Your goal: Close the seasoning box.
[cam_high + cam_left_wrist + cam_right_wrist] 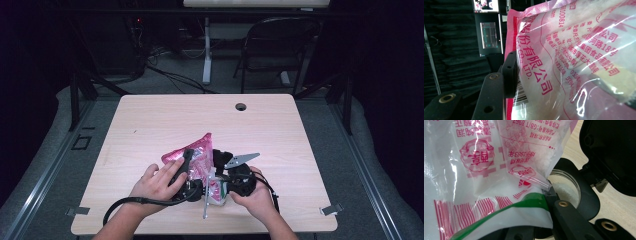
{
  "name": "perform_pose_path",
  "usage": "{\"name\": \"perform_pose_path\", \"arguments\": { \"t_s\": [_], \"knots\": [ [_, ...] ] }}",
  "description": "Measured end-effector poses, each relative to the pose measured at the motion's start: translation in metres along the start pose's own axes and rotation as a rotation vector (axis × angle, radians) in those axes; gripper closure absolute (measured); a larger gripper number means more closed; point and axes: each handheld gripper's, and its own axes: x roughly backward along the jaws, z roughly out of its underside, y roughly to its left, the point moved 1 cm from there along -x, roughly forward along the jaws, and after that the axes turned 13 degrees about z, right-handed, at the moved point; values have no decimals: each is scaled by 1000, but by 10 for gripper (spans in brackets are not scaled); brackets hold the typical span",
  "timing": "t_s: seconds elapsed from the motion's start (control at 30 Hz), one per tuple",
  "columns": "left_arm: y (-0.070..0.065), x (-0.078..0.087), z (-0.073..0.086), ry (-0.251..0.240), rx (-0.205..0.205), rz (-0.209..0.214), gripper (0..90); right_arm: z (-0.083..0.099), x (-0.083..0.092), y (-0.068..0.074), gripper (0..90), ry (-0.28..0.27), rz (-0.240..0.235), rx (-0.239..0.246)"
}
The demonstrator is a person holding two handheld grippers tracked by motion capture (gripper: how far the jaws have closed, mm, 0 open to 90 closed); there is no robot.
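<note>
Pink bag (192,159) (white grains inside) lies between both hand-held grippers.

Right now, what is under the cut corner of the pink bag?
Under the pink bag corner sits a round clear dish holding some white grains. The bag hides the dish's near side, so its fill level can't be told.

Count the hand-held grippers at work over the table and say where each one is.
2. The left hand-held gripper holds the pink-printed bag at its left side; the right hand-held gripper is clamped on the bag's lower right corner, near the table's front edge.
</note>
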Motion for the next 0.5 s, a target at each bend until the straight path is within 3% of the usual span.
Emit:
{"name": "perform_pose_path", "arguments": {
  "t_s": [0.5],
  "knots": [
    [1, 0, -1, -5, 3, 3, 571, 0, 0, 0, 900, 9, -10, 10]
  ]
}}
